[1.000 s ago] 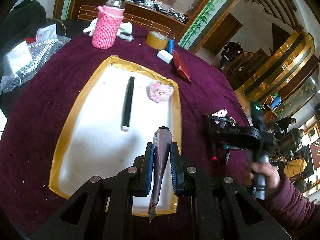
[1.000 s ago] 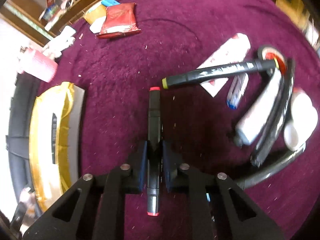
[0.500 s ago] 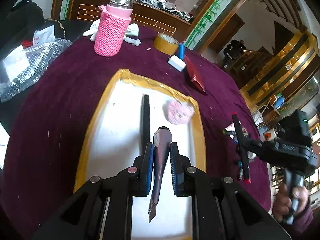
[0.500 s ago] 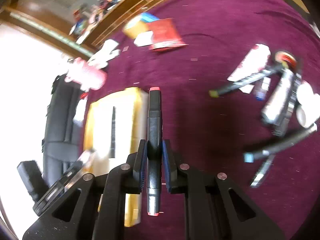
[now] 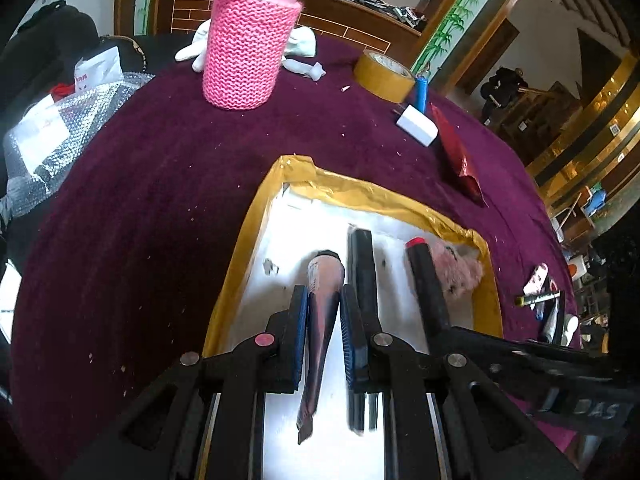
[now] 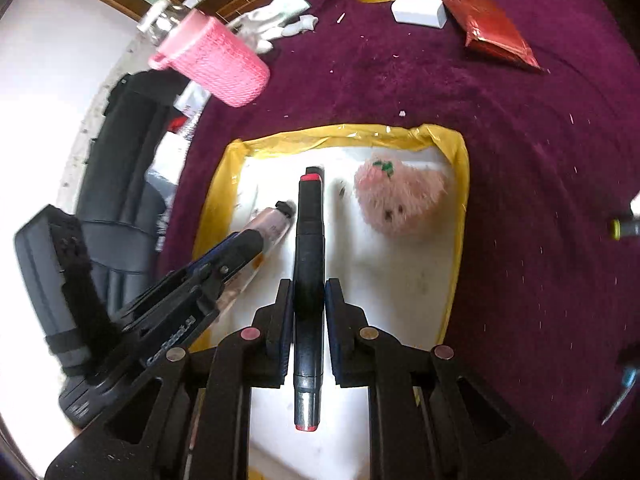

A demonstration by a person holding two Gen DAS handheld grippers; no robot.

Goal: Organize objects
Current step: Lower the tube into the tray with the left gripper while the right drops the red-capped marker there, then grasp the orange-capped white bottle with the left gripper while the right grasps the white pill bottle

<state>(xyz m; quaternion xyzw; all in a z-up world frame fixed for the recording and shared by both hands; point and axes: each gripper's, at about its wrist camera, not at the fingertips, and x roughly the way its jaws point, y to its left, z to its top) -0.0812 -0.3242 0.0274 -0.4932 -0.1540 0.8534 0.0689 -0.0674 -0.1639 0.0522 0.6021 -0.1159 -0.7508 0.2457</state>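
The left gripper (image 5: 323, 340) squeezes a tube (image 5: 320, 320) over the white tray (image 5: 280, 216). The right gripper (image 6: 307, 320) squeezes a marker (image 6: 308, 264), hiding another pen (image 5: 362, 264) behind it in mid-frame.

The tablecloth (image 5: 160, 200) looked like matt plush velvet; the bottle sleeve (image 5: 244, 40) was rough knitted wool; the tray rim (image 6: 460, 208) wore glossy yellow tape; the marker (image 6: 308, 264) was glossy black plastic.

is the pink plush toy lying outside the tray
No, the pink plush toy lies inside the yellow-rimmed tray, near its far right corner.
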